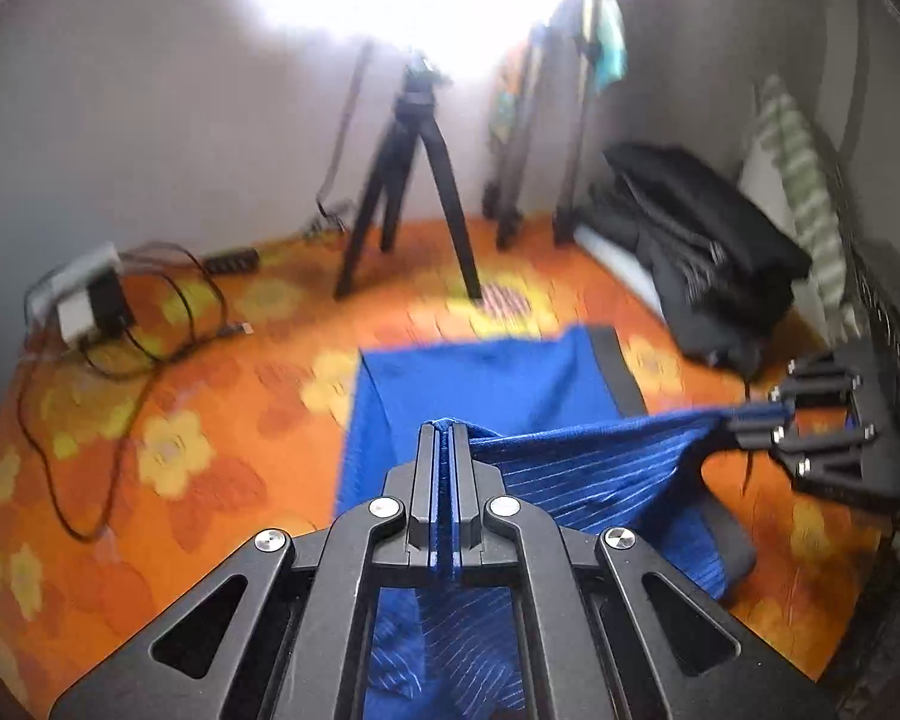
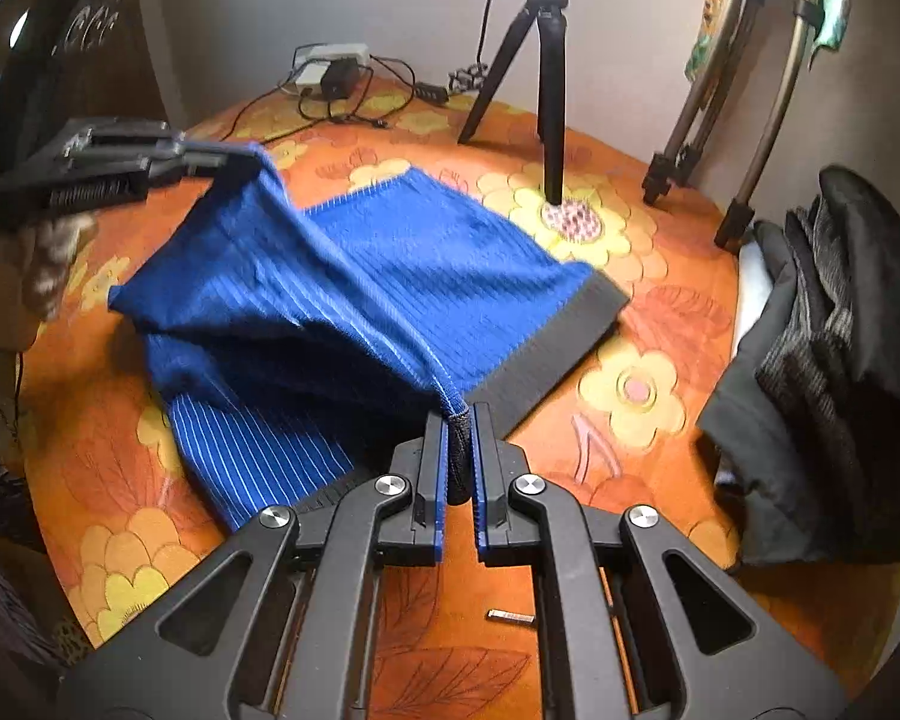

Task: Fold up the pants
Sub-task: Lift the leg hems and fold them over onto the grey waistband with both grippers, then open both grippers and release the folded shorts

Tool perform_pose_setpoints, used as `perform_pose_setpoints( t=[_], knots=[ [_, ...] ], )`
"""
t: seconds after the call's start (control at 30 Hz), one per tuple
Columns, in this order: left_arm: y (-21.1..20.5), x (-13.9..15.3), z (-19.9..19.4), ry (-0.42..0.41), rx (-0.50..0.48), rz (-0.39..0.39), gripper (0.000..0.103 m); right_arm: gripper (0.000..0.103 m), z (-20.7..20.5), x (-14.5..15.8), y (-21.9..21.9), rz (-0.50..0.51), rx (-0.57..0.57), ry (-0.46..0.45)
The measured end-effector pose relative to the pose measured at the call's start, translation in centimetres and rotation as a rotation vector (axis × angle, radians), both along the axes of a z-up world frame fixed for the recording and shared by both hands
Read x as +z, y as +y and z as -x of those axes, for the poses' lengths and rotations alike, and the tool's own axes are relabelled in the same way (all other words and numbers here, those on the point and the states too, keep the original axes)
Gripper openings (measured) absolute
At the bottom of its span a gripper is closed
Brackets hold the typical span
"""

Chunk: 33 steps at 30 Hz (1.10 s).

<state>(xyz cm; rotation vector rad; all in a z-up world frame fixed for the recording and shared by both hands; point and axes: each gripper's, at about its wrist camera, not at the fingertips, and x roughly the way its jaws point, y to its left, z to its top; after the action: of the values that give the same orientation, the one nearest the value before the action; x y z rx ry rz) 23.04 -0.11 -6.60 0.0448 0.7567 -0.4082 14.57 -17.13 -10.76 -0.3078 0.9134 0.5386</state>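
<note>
Blue pants with thin white stripes and a dark grey waistband (image 2: 564, 336) lie partly folded on the orange flowered cloth (image 2: 642, 432). My left gripper (image 1: 444, 429) is shut on a blue edge of the pants (image 1: 486, 372) and lifts it. My right gripper (image 2: 459, 414) is shut on a bunched corner of the pants (image 2: 306, 300) near the waistband end. The raised fabric stretches between both grippers. The right gripper shows in the left wrist view (image 1: 750, 420), and the left gripper shows in the right wrist view (image 2: 234, 162).
A black tripod (image 2: 540, 60) stands at the back of the surface. A pile of dark clothes (image 2: 822, 360) lies on the right. Chargers and cables (image 2: 330, 78) lie at the back left. Metal stand legs (image 2: 750, 108) lean at the back right. A small metal piece (image 2: 510, 616) lies near me.
</note>
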Motion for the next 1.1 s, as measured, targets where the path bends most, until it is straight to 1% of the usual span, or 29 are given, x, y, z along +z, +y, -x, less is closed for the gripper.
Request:
perform_pose_setpoints(
  t=[0.1,0.2,0.27,0.37,0.47,0.67,0.9,0.97,1.0,1.03,1.07,1.1],
  knots=[
    [0.3,1.2,-2.1,-0.019,0.017,0.026,0.001,0.007,-1.1,0.9,0.5,-0.001,0.011,-0.017],
    [0.0,1.4,-3.8,-0.023,0.024,0.025,0.001,0.007,-3.1,1.6,0.7,0.001,0.004,-0.026],
    [-0.3,0.9,-5.1,-0.004,0.026,0.024,0.001,0.007,-4.4,1.8,0.7,-0.002,-0.005,-0.021],
    [-0.9,-0.3,-6.8,0.026,0.022,0.002,0.001,0.007,-6.7,1.7,0.3,0.003,-0.023,-0.008],
    [-1.8,-1.8,-8.2,0.053,0.015,-0.024,0.001,0.007,-8.9,1.0,-0.2,0.025,-0.043,-0.001],
    [-3.2,-4.7,-10.4,0.084,0.009,-0.055,0.001,0.007,-12.4,-1.3,-1.4,0.038,-0.074,0.061],
    [-3.3,-6.2,-12.5,0.083,0.053,-0.098,0.001,0.007,-14.7,-3.5,-1.5,0.071,-0.086,0.092],
    [-3.2,-6.4,-13.0,0.078,0.078,-0.117,0.005,0.008,-15.0,-3.8,-1.4,0.078,-0.098,0.093],
    [-3.1,-6.3,-13.2,0.079,0.092,-0.118,0.005,0.008,-15.2,-3.8,-1.4,0.077,-0.104,0.096],
    [-2.9,-6.3,-13.4,0.084,0.108,-0.121,0.015,0.012,-15.2,-3.9,-1.4,0.078,-0.109,0.097],
    [-2.6,-6.1,-13.5,0.086,0.115,-0.115,0.024,0.025,-15.2,-4.0,-1.5,0.083,-0.116,0.095],
    [-2.2,-5.9,-13.4,0.084,0.124,-0.108,0.028,0.03,-15.2,-4.0,-1.7,0.096,-0.131,0.085]
  ],
)
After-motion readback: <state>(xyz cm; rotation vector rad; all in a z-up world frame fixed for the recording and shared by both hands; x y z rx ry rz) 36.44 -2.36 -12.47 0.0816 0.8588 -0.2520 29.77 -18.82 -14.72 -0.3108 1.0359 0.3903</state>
